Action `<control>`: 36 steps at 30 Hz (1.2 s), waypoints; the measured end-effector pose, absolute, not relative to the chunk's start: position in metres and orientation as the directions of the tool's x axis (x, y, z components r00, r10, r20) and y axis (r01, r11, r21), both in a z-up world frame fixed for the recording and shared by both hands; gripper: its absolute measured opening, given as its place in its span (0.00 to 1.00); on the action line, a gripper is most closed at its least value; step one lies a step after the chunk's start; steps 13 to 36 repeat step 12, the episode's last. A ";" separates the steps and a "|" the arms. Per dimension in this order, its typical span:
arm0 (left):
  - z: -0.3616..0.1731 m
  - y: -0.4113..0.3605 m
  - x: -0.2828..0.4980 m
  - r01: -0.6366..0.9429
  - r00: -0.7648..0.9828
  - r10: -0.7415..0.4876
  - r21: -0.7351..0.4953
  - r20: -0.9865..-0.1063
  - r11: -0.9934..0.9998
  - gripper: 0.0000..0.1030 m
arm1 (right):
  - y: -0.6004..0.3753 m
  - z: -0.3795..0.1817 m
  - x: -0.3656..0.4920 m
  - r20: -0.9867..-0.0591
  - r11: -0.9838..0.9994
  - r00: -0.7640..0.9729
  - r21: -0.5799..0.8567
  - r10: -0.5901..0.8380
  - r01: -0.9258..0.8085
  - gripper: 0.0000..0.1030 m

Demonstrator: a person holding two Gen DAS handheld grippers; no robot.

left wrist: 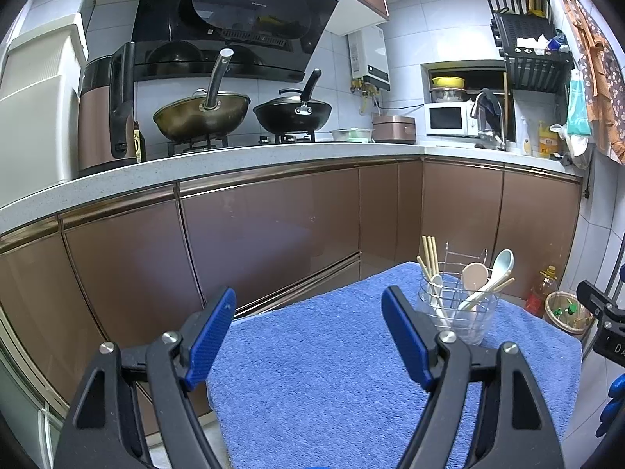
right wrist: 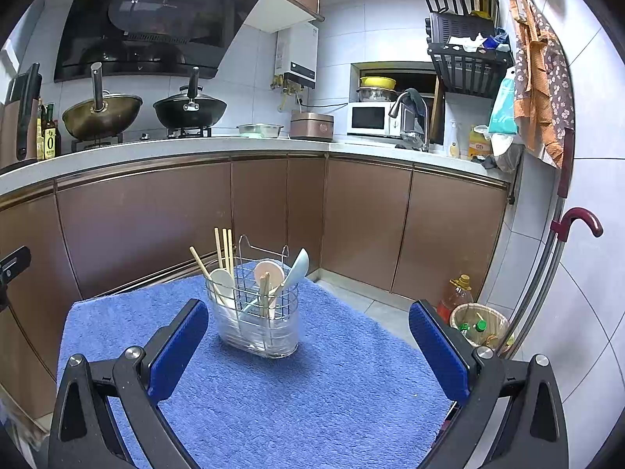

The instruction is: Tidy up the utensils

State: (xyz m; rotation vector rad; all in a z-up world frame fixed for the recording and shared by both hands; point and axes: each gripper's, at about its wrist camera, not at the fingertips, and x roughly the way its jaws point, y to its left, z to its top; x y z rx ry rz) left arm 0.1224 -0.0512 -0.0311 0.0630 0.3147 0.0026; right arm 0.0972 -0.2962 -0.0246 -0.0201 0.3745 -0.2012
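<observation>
1. Left gripper (left wrist: 308,336): jaws spread wide, nothing held, hovering over the blue towel (left wrist: 332,371).
2. Wire utensil holder (right wrist: 256,312) stands upright on the towel, ahead of both grippers; nothing between them and it.
3. In it: wooden chopsticks (right wrist: 224,248) on its left side, white spoons (right wrist: 222,279) and a pale blue spoon (right wrist: 299,264) to the right.
4. Right gripper (right wrist: 308,348): wide open, empty.
5. Right of the towel, on the floor: oil bottle (right wrist: 457,297), wicker bin (right wrist: 482,326), umbrella (right wrist: 578,221) against the wall.
</observation>
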 end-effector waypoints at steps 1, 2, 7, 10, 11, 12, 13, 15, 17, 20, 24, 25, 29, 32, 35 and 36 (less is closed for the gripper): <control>-0.031 -0.051 0.122 0.008 0.951 0.011 0.062 -0.309 0.998 0.74 | -0.297 -0.025 0.097 -0.361 0.980 0.911 -0.057 -0.199 0.191 1.00; -0.031 -0.051 0.122 0.009 0.951 0.010 0.061 -0.309 0.998 0.74 | -0.296 -0.025 0.097 -0.361 0.980 0.911 -0.057 -0.200 0.192 1.00; -0.031 -0.050 0.121 0.005 0.951 0.012 0.055 -0.309 0.998 0.74 | -0.297 -0.025 0.097 -0.359 0.979 0.911 -0.057 -0.202 0.195 1.00; -0.030 -0.050 0.122 0.006 0.951 0.012 0.055 -0.308 0.998 0.74 | -0.297 -0.025 0.097 -0.358 0.979 0.911 -0.057 -0.203 0.195 1.00; -0.030 -0.050 0.121 0.006 0.952 0.011 0.055 -0.307 0.998 0.74 | -0.297 -0.025 0.097 -0.359 0.979 0.911 -0.057 -0.202 0.194 1.00; -0.030 -0.050 0.121 0.005 0.952 0.012 0.055 -0.306 0.998 0.74 | -0.296 -0.025 0.097 -0.359 0.979 0.911 -0.058 -0.203 0.195 1.00; -0.030 -0.050 0.121 0.005 0.952 0.012 0.055 -0.306 0.998 0.74 | -0.296 -0.025 0.097 -0.359 0.979 0.911 -0.058 -0.203 0.195 1.00; -0.030 -0.050 0.121 0.005 0.952 0.012 0.055 -0.306 0.998 0.74 | -0.296 -0.025 0.097 -0.359 0.979 0.911 -0.058 -0.203 0.195 1.00; -0.030 -0.050 0.121 0.005 0.952 0.012 0.055 -0.306 0.998 0.74 | -0.296 -0.025 0.097 -0.359 0.979 0.911 -0.058 -0.203 0.195 1.00; -0.030 -0.050 0.121 0.005 0.952 0.012 0.055 -0.306 0.998 0.74 | -0.296 -0.025 0.097 -0.359 0.979 0.911 -0.058 -0.203 0.195 1.00; -0.030 -0.050 0.121 0.005 0.952 0.012 0.055 -0.306 0.998 0.74 | -0.296 -0.025 0.097 -0.359 0.979 0.911 -0.058 -0.203 0.195 1.00; -0.030 -0.050 0.121 0.005 0.952 0.012 0.055 -0.306 0.998 0.74 | -0.296 -0.025 0.097 -0.359 0.979 0.911 -0.058 -0.203 0.195 1.00; -0.030 -0.050 0.121 0.005 0.952 0.012 0.055 -0.306 0.998 0.74 | -0.296 -0.025 0.097 -0.359 0.979 0.911 -0.058 -0.203 0.195 1.00; -0.030 -0.050 0.121 0.005 0.952 0.012 0.055 -0.306 0.998 0.74 | -0.296 -0.025 0.097 -0.359 0.979 0.911 -0.058 -0.203 0.195 1.00; -0.030 -0.050 0.121 0.005 0.952 0.012 0.055 -0.306 0.998 0.74 | -0.296 -0.025 0.097 -0.359 0.979 0.911 -0.058 -0.203 0.195 1.00; -0.030 -0.050 0.121 0.005 0.952 0.012 0.055 -0.306 0.998 0.74 | -0.296 -0.025 0.097 -0.359 0.979 0.911 -0.058 -0.203 0.195 1.00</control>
